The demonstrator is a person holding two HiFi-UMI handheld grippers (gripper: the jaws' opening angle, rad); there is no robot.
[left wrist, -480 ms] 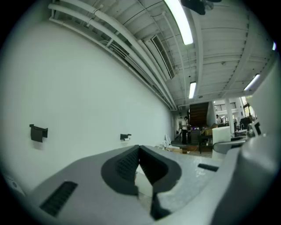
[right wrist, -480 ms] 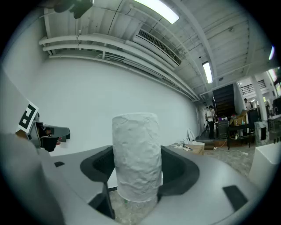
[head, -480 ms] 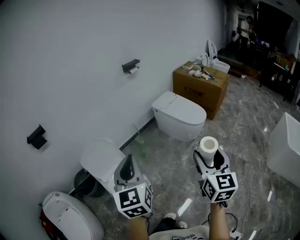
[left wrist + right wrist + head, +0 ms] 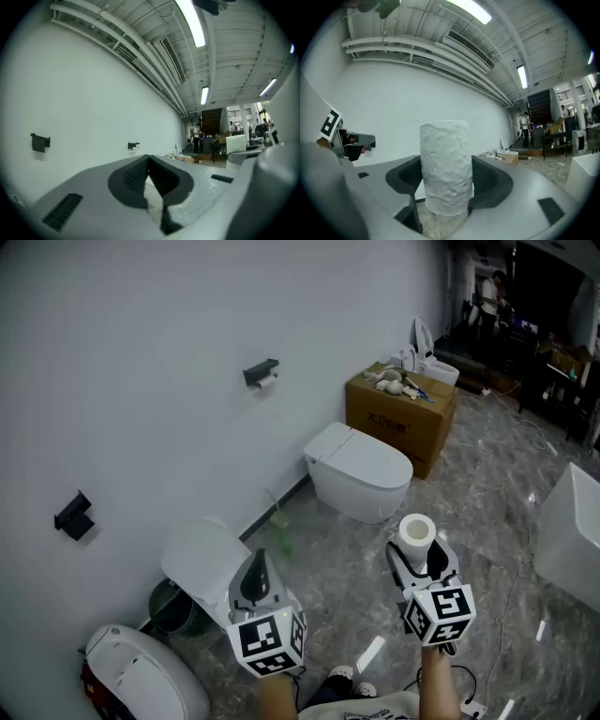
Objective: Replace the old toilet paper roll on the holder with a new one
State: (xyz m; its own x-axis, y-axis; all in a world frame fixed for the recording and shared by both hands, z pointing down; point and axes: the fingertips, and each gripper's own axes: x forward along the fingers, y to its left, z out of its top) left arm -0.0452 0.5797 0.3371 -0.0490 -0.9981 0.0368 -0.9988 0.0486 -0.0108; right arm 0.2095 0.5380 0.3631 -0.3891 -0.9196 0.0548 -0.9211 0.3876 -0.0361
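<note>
The grey marbled floor [image 4: 487, 488] carries a white toilet [image 4: 361, 470] at frame centre, a cardboard box [image 4: 401, 420] above it toward upper right, and another toilet [image 4: 195, 559] beside a dark bin [image 4: 169, 610] at lower left.

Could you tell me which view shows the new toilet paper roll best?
The right gripper view: the toilet paper roll stands upright, large, between the right gripper's pads. The head view shows it small, from above. The left gripper view gives only a small white shape at right, probably it.

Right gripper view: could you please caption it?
Right gripper clamps an upright white toilet paper roll before a white wall.
</note>
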